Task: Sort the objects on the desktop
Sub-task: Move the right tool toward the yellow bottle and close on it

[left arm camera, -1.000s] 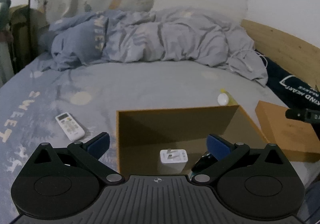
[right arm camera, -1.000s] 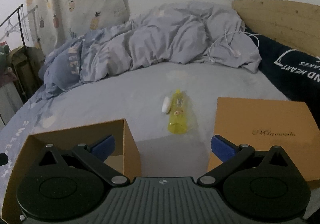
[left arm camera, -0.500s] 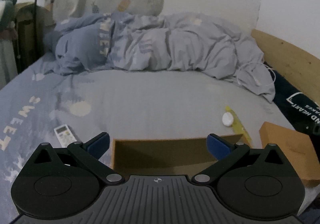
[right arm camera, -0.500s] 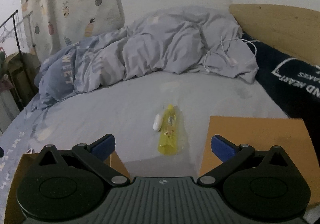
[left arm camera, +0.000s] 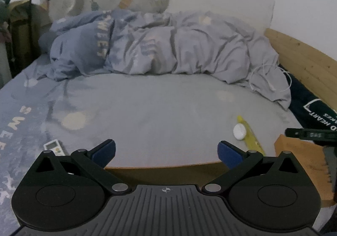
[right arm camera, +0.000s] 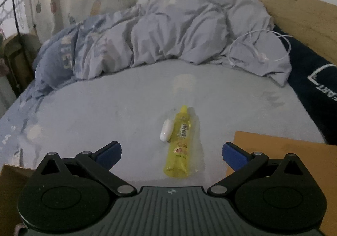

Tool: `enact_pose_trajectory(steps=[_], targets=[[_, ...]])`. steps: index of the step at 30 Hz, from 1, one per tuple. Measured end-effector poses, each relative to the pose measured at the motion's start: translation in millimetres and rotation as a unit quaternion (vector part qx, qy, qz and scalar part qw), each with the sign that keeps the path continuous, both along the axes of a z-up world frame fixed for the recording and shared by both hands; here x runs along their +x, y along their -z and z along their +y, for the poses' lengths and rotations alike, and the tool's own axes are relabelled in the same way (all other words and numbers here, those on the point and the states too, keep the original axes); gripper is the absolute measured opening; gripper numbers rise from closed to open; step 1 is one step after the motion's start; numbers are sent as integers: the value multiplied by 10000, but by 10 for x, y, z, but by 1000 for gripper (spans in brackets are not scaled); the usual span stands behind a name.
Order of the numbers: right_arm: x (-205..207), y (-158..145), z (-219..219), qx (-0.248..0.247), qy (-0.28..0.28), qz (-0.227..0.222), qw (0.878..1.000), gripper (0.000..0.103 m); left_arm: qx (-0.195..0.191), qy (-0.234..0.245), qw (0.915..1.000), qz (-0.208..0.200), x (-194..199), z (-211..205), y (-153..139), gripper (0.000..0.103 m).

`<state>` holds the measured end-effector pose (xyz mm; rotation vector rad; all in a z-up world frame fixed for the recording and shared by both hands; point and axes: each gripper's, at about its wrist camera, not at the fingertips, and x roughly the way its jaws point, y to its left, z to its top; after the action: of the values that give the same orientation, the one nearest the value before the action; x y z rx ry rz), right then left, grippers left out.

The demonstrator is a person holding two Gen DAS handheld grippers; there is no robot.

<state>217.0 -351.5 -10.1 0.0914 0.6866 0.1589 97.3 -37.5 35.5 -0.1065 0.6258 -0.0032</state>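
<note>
Yellow bottle (right arm camera: 179, 141) and a white case (right arm camera: 165, 132) touching it lie unsorted on the bed (right arm camera: 105, 109), just ahead of the right gripper (right arm camera: 171, 151), between its spread, empty jaws. The left gripper (left arm camera: 166, 152), jaws also spread and empty, hangs over the brown box (left arm camera: 164, 169); a remote (left arm camera: 54, 147) waits outside its left jaw, so by my reckoning most sorting remains.

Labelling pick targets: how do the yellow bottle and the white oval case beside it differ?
The translucent yellow bottle is long, slim and labelled; the white oval plastic case is far shorter, opaque and plain. The bottle tapers to a cap; the case is rounded throughout. Both lie side by side on the grey bedsheet.
</note>
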Motion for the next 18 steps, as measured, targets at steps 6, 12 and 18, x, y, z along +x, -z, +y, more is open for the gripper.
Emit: enact_pose_trajectory(steps=[6,12,18], targets=[[361,339,56,-131,-121,163,9997,103,-18,34,10000,86,197,-6,114,103],[726,478,75,-225,-102,673,9974,103,-39,46,9998,169,381,13,210,103],[968,577,119,-398,-122,935,9948,103,-45,-32,9995,303,561,57,311,103]])
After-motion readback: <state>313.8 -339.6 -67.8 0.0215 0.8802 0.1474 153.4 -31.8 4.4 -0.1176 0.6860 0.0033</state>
